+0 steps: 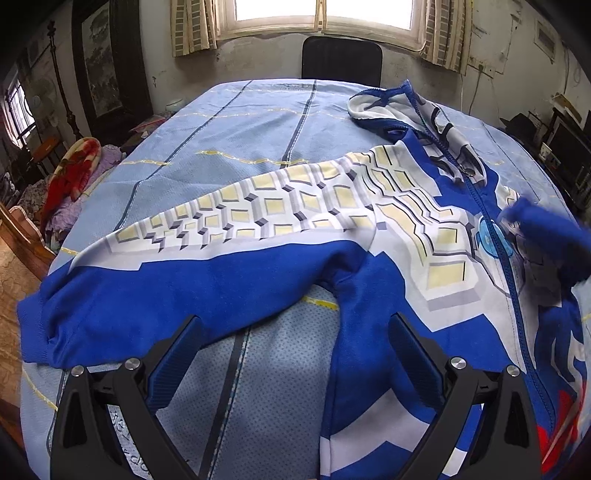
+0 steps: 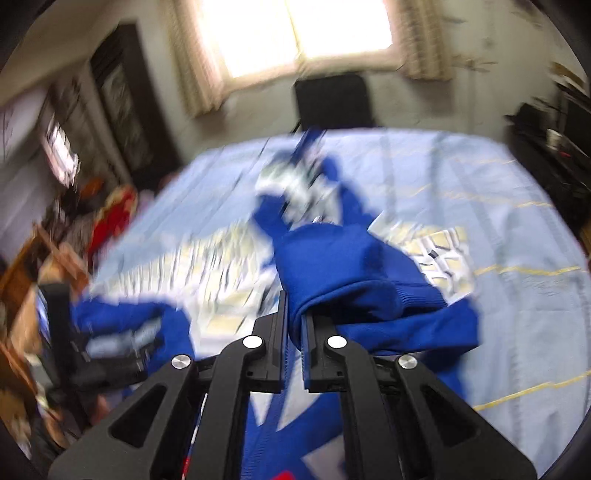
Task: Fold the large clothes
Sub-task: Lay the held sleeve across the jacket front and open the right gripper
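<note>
left wrist: close, angled down | right wrist: likewise, blurred | shared: bed (image 1: 258, 122), window (image 1: 325, 11)

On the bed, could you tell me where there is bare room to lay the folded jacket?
The sheet is free from the far edge by the chair down to the sleeve. The jacket crowds the right side.

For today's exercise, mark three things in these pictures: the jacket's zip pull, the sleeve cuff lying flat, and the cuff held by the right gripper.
zip pull (image 1: 468, 169), left wrist view, metal tab.
flat cuff (image 1: 31, 328), left wrist view, ribbed edge.
held cuff (image 2: 369, 295), right wrist view, ribbed band.
</note>
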`<state>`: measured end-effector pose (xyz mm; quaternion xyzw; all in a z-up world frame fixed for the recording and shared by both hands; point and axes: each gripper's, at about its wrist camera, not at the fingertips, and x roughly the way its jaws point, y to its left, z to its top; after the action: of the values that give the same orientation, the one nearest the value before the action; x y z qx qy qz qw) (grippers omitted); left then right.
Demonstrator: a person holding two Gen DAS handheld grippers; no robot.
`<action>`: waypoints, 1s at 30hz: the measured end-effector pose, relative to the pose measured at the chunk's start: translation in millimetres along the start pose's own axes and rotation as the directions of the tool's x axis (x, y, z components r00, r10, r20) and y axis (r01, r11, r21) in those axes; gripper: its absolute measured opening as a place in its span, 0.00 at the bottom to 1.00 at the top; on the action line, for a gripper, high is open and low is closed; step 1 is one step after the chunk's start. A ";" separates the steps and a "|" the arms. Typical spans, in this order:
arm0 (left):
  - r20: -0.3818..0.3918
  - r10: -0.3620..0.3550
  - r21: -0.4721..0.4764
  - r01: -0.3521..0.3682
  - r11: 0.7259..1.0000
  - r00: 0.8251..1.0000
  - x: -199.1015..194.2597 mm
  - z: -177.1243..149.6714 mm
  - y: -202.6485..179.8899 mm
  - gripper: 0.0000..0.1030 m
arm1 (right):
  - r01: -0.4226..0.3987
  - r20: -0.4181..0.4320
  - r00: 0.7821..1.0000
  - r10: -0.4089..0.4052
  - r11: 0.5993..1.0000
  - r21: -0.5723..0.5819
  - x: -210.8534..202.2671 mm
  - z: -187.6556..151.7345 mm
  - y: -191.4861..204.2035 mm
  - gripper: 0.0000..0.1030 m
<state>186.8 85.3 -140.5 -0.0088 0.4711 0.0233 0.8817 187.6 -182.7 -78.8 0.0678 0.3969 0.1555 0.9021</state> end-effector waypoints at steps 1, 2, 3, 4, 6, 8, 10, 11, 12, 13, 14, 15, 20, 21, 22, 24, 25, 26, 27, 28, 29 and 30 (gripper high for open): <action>-0.005 -0.009 -0.004 0.009 1.000 1.000 0.4 0.4 0.8 0.97 | 0.001 -0.042 0.999 -0.002 1.000 -0.019 12.7 -6.4 9.7 0.06; -0.009 -0.022 -0.007 0.022 1.000 1.000 0.6 0.8 1.5 0.97 | 0.000 -0.113 0.994 -0.005 0.999 -0.045 31.1 -15.4 15.2 0.07; -0.012 -0.039 -0.011 0.039 0.999 0.999 0.3 1.8 2.5 0.97 | 0.005 -0.160 0.987 -0.015 0.998 -0.064 41.9 -23.1 22.9 0.09; -0.009 -0.047 -0.012 0.047 0.999 0.999 -0.3 2.0 2.8 0.97 | 0.019 -0.194 0.980 -0.035 0.996 -0.083 50.3 -31.0 28.0 0.10; 0.008 -0.062 -0.012 0.062 0.998 0.998 -4.1 2.4 3.5 0.97 | 0.021 -0.197 0.979 -0.044 0.993 -0.118 50.6 -38.1 28.1 0.13; 0.025 -0.071 -0.006 0.072 0.997 0.997 -8.0 2.1 2.1 0.97 | -0.013 -0.208 0.978 -0.013 0.993 -0.121 36.2 -36.2 25.6 0.22; 0.044 -0.067 0.011 0.067 0.998 0.997 -12.3 0.8 -2.6 0.97 | -0.063 -0.186 0.982 0.042 0.992 -0.110 12.3 -34.2 17.8 0.38; 0.052 -0.075 0.034 0.073 0.997 0.996 -15.5 -0.9 -7.3 0.97 | -0.072 -0.165 0.985 0.052 0.991 -0.116 -2.2 -34.3 14.9 0.42; 0.058 -0.092 0.055 0.088 0.995 0.994 -18.5 -2.3 -12.7 0.97 | -0.070 -0.134 0.990 0.053 0.990 -0.122 -17.4 -35.2 10.5 0.46; 0.066 -0.112 0.075 0.107 0.991 0.992 -22.2 -4.1 -18.8 0.97 | -0.062 -0.104 0.993 0.049 0.991 -0.123 -29.0 -37.9 3.6 0.47; 0.070 -0.128 0.093 0.121 0.988 0.989 -25.9 -6.3 -26.4 0.97 | -0.051 -0.071 0.997 0.043 0.992 -0.116 -42.0 -38.2 -5.2 0.47; 0.063 -0.144 0.118 0.136 0.984 0.988 -29.8 -7.1 -37.8 0.97 | -0.040 -0.044 0.998 0.035 0.994 -0.099 -50.0 -36.7 -15.9 0.47; 0.078 -0.132 0.337 0.098 0.936 0.988 -47.7 -5.3 -121.1 0.97 | 0.022 0.068 0.997 -0.024 0.999 0.037 -74.9 -28.6 -75.7 0.47; 0.081 -0.131 0.379 0.091 0.921 0.988 -48.9 -5.3 -140.1 0.97 | 0.023 0.088 0.996 -0.029 0.997 0.069 -74.1 -26.3 -87.5 0.47; 0.076 -0.134 0.409 0.092 0.908 0.988 -47.8 -5.3 -155.7 0.97 | 0.012 0.101 0.995 -0.022 0.995 0.096 -72.3 -24.6 -97.1 0.47; 0.061 -0.115 0.450 0.075 0.890 0.992 -37.5 -4.2 -183.5 0.97 | -0.016 0.115 0.993 0.000 0.990 0.138 -66.2 -23.0 -111.6 0.45; 0.060 -0.099 0.458 0.061 0.887 0.993 -31.4 -3.3 -189.5 0.97 | -0.032 0.117 0.993 0.014 0.988 0.151 -61.5 -21.6 -117.5 0.42; 0.064 -0.079 0.457 0.041 0.889 0.995 -24.2 -0.4 -196.2 0.97 | -0.048 0.116 0.993 0.030 0.986 0.159 -55.8 -20.7 -121.1 0.41; 0.070 -0.068 0.451 0.029 0.892 0.995 -19.5 1.8 -197.5 0.97 | -0.062 0.114 0.992 0.044 0.984 0.165 -51.4 -19.5 -123.7 0.39; 0.075 -0.056 0.442 0.017 0.897 0.996 -14.1 4.9 -197.4 0.97 | -0.074 0.114 0.992 0.054 0.983 0.171 -48.6 -19.1 -126.3 0.37; 0.076 -0.049 0.434 0.011 0.901 0.996 -10.4 6.7 -196.9 0.96 | -0.089 0.112 0.991 0.069 0.980 0.178 -44.7 -19.5 -129.2 0.36; 0.071 -0.051 0.429 0.016 0.903 0.996 -6.6 9.3 -194.2 0.94 | -0.105 0.102 0.991 0.087 0.977 0.183 -36.5 -20.3 -130.5 0.31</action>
<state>200.5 -108.5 -131.1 0.1775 0.4287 -0.0954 0.8807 179.1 -318.0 -99.2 0.1789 0.3634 0.1575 0.9006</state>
